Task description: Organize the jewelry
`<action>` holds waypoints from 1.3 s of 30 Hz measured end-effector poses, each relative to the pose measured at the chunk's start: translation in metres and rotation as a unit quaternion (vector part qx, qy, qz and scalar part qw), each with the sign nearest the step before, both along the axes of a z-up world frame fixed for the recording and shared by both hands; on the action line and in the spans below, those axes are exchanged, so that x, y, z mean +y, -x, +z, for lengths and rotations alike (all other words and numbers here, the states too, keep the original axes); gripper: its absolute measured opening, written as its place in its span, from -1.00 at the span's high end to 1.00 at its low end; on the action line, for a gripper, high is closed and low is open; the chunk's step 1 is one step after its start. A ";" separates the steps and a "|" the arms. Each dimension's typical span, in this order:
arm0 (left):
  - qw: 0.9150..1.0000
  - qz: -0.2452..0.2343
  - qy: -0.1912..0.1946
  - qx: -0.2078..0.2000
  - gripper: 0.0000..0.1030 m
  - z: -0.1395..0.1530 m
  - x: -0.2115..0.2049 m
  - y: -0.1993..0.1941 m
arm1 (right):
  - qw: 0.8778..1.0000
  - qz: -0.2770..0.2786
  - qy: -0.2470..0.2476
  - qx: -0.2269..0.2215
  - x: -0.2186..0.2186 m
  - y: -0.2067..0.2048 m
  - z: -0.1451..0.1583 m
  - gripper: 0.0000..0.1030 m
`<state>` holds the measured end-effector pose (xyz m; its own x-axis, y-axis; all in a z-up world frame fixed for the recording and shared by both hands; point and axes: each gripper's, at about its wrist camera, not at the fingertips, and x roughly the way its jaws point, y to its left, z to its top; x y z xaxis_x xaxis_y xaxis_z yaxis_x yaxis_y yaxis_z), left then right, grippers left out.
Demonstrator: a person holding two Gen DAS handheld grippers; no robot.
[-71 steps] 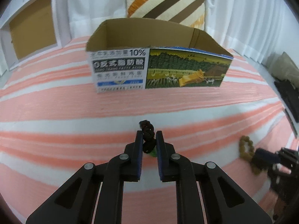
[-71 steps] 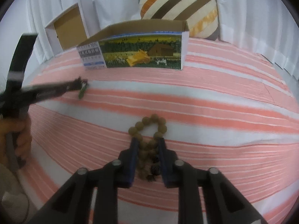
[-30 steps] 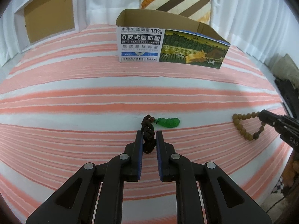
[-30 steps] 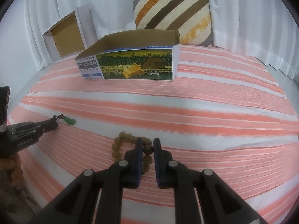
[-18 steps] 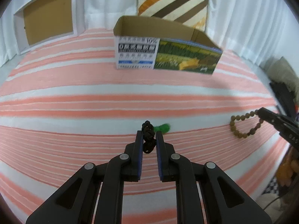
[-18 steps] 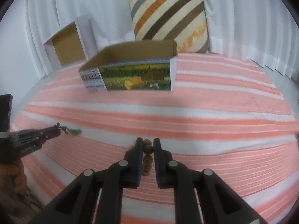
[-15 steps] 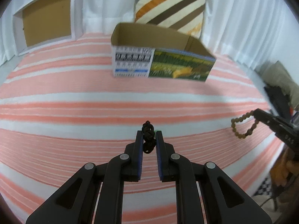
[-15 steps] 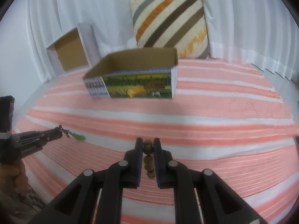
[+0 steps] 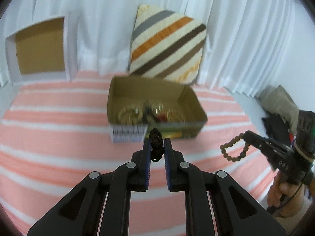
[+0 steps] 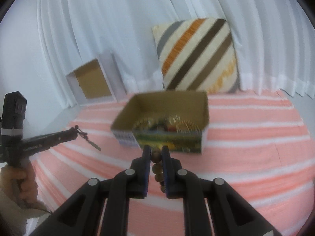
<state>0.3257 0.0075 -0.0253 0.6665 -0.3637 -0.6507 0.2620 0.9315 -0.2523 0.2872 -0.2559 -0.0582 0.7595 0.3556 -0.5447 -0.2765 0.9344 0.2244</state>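
Note:
My left gripper (image 9: 157, 144) is shut on the black braided cord (image 9: 156, 146) of a green pendant; from the right wrist view the pendant (image 10: 94, 144) dangles below the left gripper (image 10: 75, 131). My right gripper (image 10: 156, 152) is shut on a brown wooden bead bracelet (image 10: 156, 167), which hangs as a loop in the left wrist view (image 9: 234, 149). Both are raised above the bed, in front of an open cardboard box (image 9: 155, 106) that holds several pieces of jewelry (image 10: 167, 124).
The bed has a pink and white striped cover (image 9: 49, 129). A striped cushion (image 9: 167, 45) leans on white curtains behind the box. A white-framed open box (image 9: 39, 49) stands at the back left. Dark items (image 9: 275, 122) lie at the bed's right edge.
Both grippers have lifted their jewelry off the cover and risen, so the box's inside now shows. The pendant and bracelet hang in the air, closer to the box.

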 end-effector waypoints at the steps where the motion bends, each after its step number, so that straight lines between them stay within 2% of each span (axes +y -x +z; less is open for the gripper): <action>1: 1.000 0.001 0.000 -0.003 0.79 0.004 -0.001 -0.009 | 1.000 0.002 -0.002 -0.002 0.002 -0.009 0.006 0.78; 5: 1.000 0.005 -0.007 -0.004 0.79 0.011 -0.010 -0.060 | 1.000 0.009 -0.004 -0.013 0.012 -0.057 0.025 0.78; 9: 1.000 0.012 -0.023 0.003 0.79 -0.001 -0.019 -0.108 | 1.000 0.011 -0.002 -0.010 0.023 -0.100 0.029 0.78; 16: 0.998 0.032 -0.040 0.034 0.73 -0.037 -0.030 -0.153 | 0.999 0.011 0.023 0.022 0.034 -0.155 -0.005 0.77; 18: 0.998 0.038 -0.042 0.042 0.37 -0.046 -0.030 -0.157 | 0.999 0.010 0.020 0.038 0.032 -0.165 -0.018 0.75; 19: 0.997 0.042 -0.043 0.042 -0.10 -0.049 -0.030 -0.157 | 0.999 0.006 0.023 0.044 0.031 -0.167 -0.023 0.72; 20: 0.997 0.046 -0.046 0.040 -0.50 -0.050 -0.029 -0.156 | 0.998 -0.001 0.024 0.050 0.029 -0.168 -0.028 0.45; 21: 0.996 0.056 -0.054 0.031 -0.63 -0.051 -0.028 -0.153 | 0.999 -0.005 0.020 0.050 0.026 -0.167 -0.030 0.01; 22: 0.996 0.060 -0.060 0.025 -0.75 -0.051 -0.027 -0.151 | 0.999 -0.011 0.015 0.047 0.023 -0.166 -0.031 -0.17; 23: 0.996 0.062 -0.063 0.022 -0.77 -0.051 -0.026 -0.149 | 0.999 -0.019 0.015 0.043 0.020 -0.163 -0.031 -0.28; 26: 0.996 0.064 -0.065 0.018 -0.81 -0.050 -0.022 -0.138 | 0.998 -0.037 0.029 0.040 0.017 -0.153 -0.032 -0.33; 29: 0.994 0.077 -0.080 0.008 -0.91 -0.046 -0.022 -0.123 | 0.998 -0.046 0.037 0.031 0.018 -0.134 -0.031 -0.53; 35: 0.989 0.097 -0.106 -0.018 -0.97 -0.032 -0.028 -0.088 | 0.996 -0.059 0.057 0.021 0.026 -0.096 -0.022 -0.57; 39: 0.983 0.115 -0.139 -0.030 -0.97 -0.019 -0.035 -0.064 | 0.995 -0.071 0.068 0.009 0.029 -0.063 -0.006 -0.70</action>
<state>0.3898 -0.0272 -0.0443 0.7513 -0.0125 -0.6599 0.0423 0.9987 0.0291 0.3505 -0.2271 -0.0644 0.7865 0.1670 -0.5945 -0.1360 0.9859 0.0970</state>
